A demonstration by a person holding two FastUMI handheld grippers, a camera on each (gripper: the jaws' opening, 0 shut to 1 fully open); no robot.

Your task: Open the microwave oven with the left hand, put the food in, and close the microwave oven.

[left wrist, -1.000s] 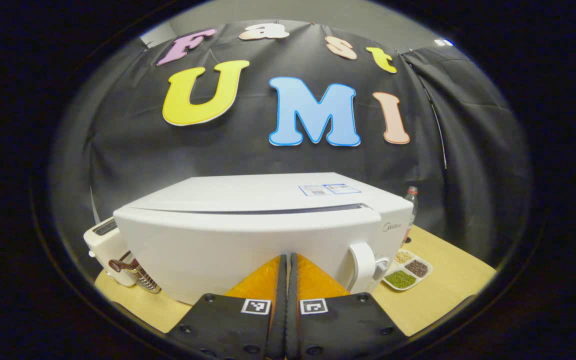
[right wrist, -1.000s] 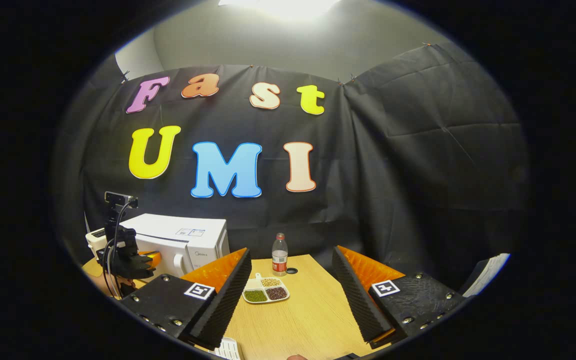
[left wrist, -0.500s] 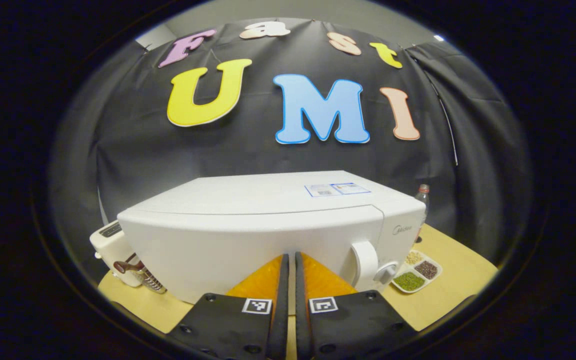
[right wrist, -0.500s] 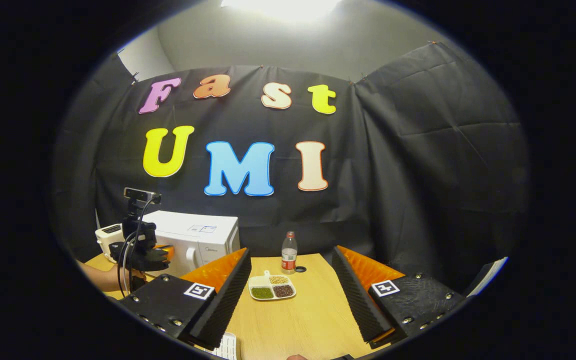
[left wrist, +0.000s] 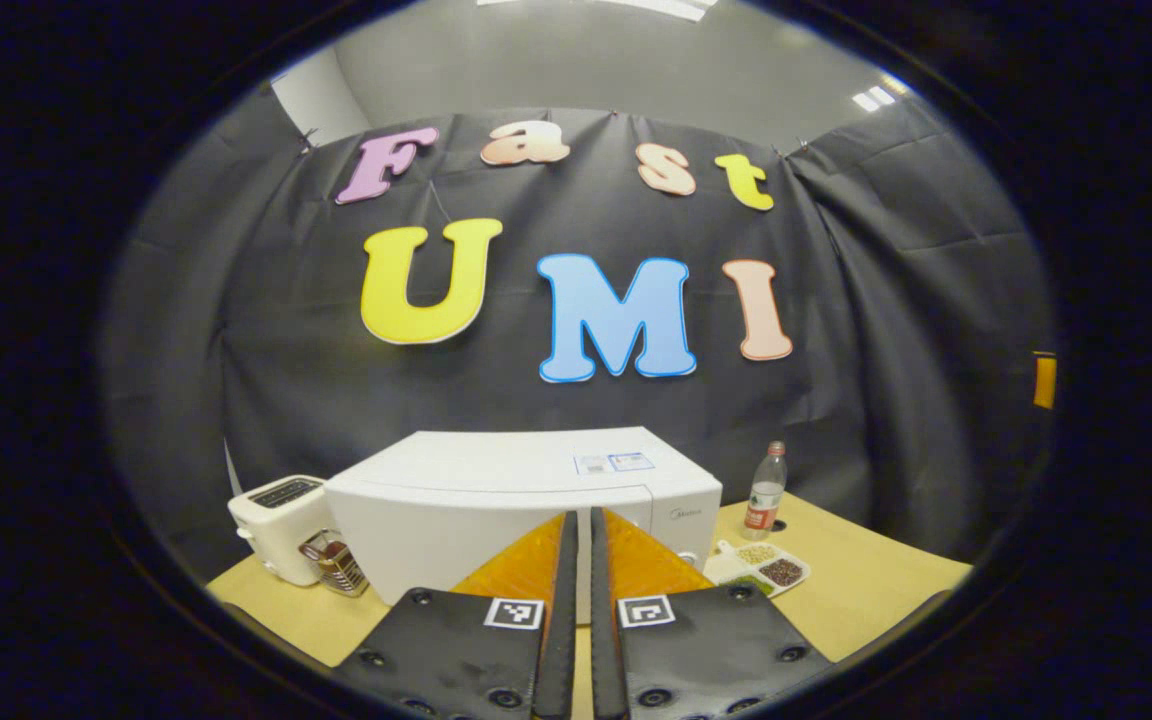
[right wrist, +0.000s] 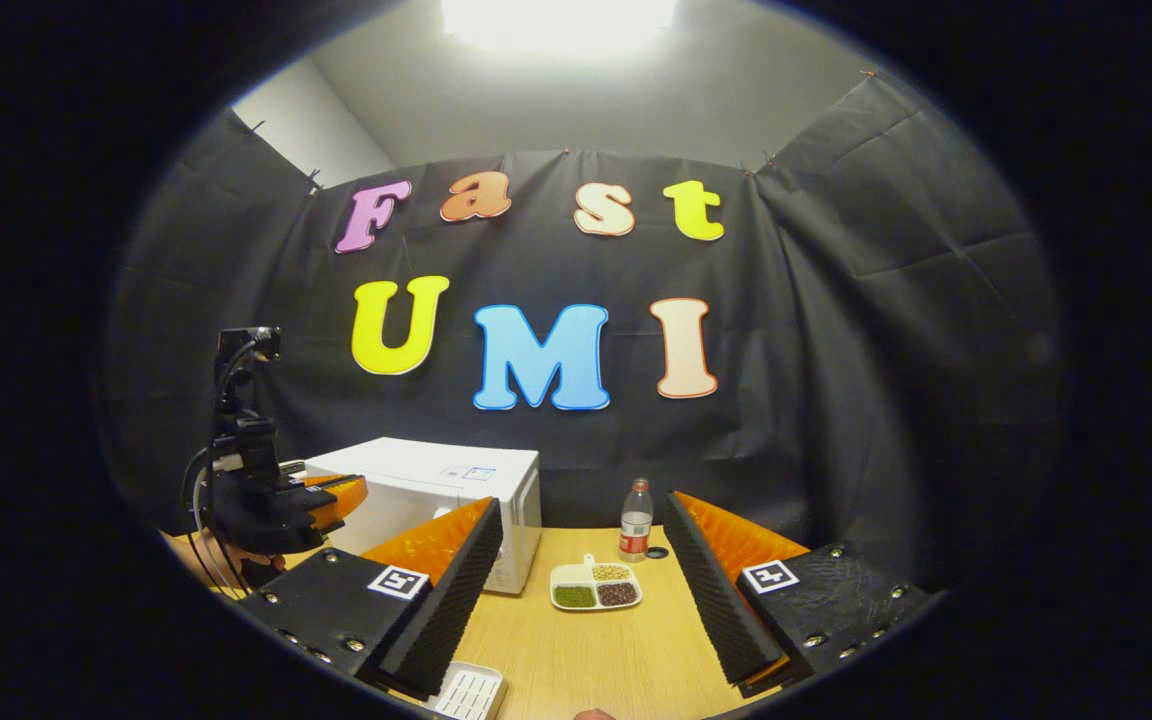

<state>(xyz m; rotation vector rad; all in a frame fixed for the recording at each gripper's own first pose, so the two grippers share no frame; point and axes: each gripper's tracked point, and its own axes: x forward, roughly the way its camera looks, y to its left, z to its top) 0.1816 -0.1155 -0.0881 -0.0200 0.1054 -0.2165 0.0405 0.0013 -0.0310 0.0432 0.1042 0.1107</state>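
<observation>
White box-shaped microwave oven (left wrist: 496, 500) sits door shut on the wooden table (right wrist: 586, 650). Left gripper (left wrist: 576, 580) held level, facing the oven front, apart from it, jaws nearly together, empty. Right gripper (right wrist: 586, 590) right of the oven, jaws wide apart. White divided dish of beans (right wrist: 596, 587) just right of the oven.

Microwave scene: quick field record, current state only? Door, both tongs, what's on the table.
microwave: white, on the wooden table, door closed
left tongs: shut, nothing between them, pointed at the microwave front, not touching it
right tongs: open, nothing held, above the table
divided dish: three kinds of grains or beans, right of the microwave
bottle: upright, behind the dish
toaster: left of the microwave
white tray: near edge, partly seen
</observation>
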